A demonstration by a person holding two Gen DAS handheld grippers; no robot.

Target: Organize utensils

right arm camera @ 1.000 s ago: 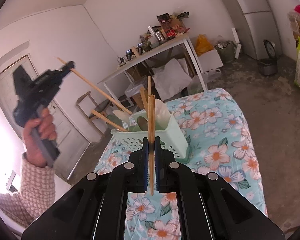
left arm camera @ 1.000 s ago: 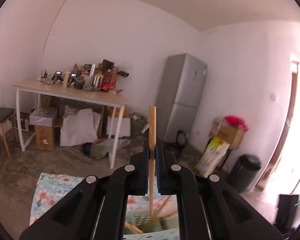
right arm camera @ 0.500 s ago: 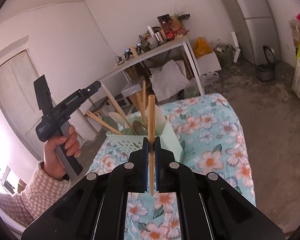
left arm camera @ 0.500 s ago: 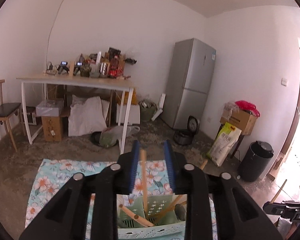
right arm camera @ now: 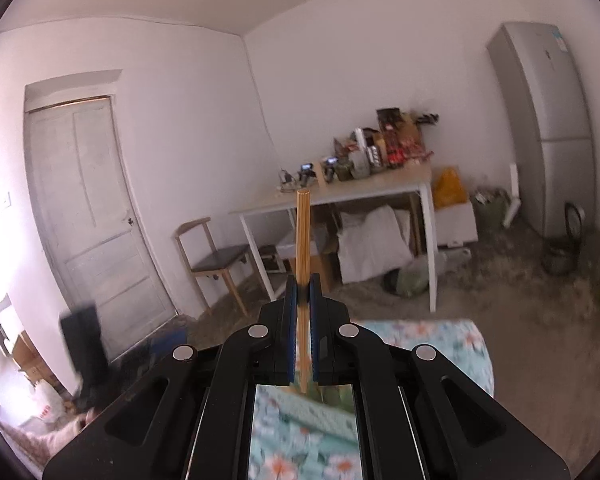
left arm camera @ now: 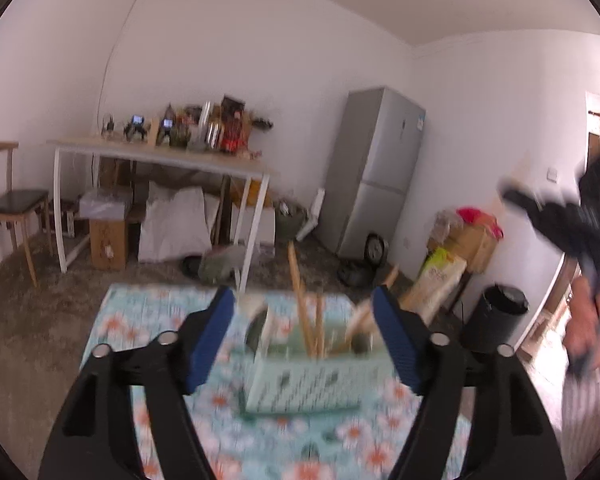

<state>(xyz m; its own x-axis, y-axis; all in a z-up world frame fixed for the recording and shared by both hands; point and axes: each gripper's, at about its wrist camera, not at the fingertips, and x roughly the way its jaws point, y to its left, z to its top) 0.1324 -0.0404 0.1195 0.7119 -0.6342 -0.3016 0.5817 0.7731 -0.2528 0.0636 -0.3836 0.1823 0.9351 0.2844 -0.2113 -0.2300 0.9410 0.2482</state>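
A: Start with the left gripper [left arm camera: 304, 336]. What's it doing?

B: Its jaws have just been opening and now stand spread wide, nothing pressed between the pads. Just past them sits the green basket [left arm camera: 312, 384] on the flowered table [left arm camera: 112, 320], with several chopsticks [left arm camera: 300, 300] leaning in it and what looks like a spoon beside them. The view is blurred, so I can't tell how many sticks there are.

A: So that hand has made its drop?

B: I'd judge so. One stick stands tall in the basket between the open jaws, touching neither pad.

A: And the right gripper [right arm camera: 302, 332]?

B: Pressed together on one chopstick [right arm camera: 303, 240], held upright, its top well above the jaws and its lower end poking out beneath them. From the left camera that gripper shows as a dark blur to the right of the basket, higher than it, with the person's hand on the grip.

A: Where's the basket from the right camera?

B: Barely there, only a pale green edge low behind the jaws. The gripper points out over it, toward the far desk [right arm camera: 340, 196] and chair [right arm camera: 216, 256].

A: Next move, then?

B: Likely the right hand's delivery. It calls for bringing that stick over the basket, lower end down inside the rim, and only then spreading the jaws. The left should back off to leave room.
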